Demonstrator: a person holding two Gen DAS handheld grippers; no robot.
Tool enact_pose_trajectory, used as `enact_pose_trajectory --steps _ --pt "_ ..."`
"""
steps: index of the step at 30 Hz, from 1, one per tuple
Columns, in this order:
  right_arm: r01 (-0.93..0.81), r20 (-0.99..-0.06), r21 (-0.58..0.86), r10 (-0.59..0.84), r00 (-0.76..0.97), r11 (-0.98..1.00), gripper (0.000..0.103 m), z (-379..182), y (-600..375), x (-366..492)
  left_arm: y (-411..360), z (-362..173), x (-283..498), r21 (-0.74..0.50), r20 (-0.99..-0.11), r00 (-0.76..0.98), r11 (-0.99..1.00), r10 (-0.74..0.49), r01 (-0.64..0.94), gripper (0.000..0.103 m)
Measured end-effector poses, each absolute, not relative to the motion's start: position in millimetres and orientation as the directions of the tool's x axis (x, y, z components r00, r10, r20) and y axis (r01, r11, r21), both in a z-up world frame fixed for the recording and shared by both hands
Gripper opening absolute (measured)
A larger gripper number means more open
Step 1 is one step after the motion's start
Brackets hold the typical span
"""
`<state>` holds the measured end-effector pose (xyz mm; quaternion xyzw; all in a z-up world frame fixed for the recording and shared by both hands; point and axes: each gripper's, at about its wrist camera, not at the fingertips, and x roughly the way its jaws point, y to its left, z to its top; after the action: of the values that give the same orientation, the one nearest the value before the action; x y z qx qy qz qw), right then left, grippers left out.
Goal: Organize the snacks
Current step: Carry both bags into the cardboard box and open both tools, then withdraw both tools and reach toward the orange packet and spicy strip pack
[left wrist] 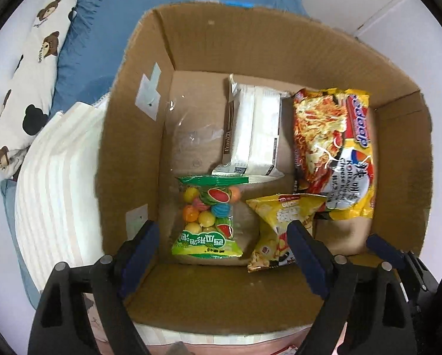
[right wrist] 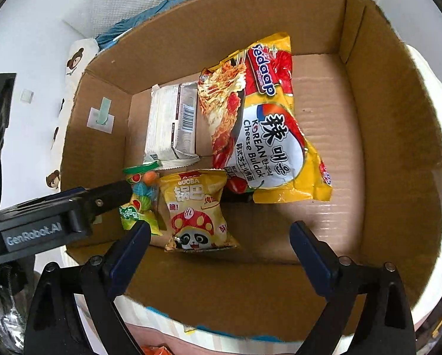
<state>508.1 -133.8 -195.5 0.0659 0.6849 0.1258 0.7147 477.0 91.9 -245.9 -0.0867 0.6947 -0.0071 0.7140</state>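
Note:
An open cardboard box (left wrist: 250,38) (right wrist: 209,26) holds several snacks on its floor. A green bag of coloured gumballs (left wrist: 206,224) (right wrist: 139,204) lies below my left gripper (left wrist: 222,230), which stands open over it without touching. Beside that bag lies a yellow Guoba bag (left wrist: 275,227) (right wrist: 195,207), under my open right gripper (right wrist: 221,227), whose pads are clear of it. A white cracker pack (left wrist: 255,136) (right wrist: 173,124) and a yellow noodle packet (left wrist: 333,148) (right wrist: 262,124) lie further back. One left-gripper finger (right wrist: 111,192) crosses the right wrist view.
The box stands on a white striped cushion (left wrist: 58,192) on a bed with blue bedding (left wrist: 108,29) and a bear-print pillow (left wrist: 34,74). The box floor to the right of the noodle packet (right wrist: 324,148) is bare cardboard. The box walls stand high around both grippers.

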Motion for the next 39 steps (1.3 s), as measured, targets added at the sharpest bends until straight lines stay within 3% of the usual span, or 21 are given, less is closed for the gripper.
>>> enact_pose_trajectory --steps 16,27,32,39 --pt "-0.138 -0.956 0.171 0.199 0.218 0.975 0.097 -113.8 -155.7 460.3 90.7 -154.3 410.5 -0.105 -0.957 0.279 0.99 -0.075 -0.093 0.088" --pt "-0.117 -0.934 0.222 0.246 0.26 0.968 0.097 -77.1 -175.5 395.3 97.5 -112.5 326.3 -0.112 -0.905 0.422 0.988 -0.058 -0.106 0.088" --pt "-0.083 -0.93 0.305 0.316 0.186 0.949 0.097 -93.6 -185.3 330.7 103.1 -126.6 262.6 -0.078 -0.91 0.414 0.993 -0.033 -0.093 0.088" --pt "0.043 -0.934 0.357 0.356 0.034 0.933 0.097 -160.2 -201.3 243.3 98.9 -197.2 180.6 0.011 -0.958 0.287 0.999 0.026 -0.053 0.088"
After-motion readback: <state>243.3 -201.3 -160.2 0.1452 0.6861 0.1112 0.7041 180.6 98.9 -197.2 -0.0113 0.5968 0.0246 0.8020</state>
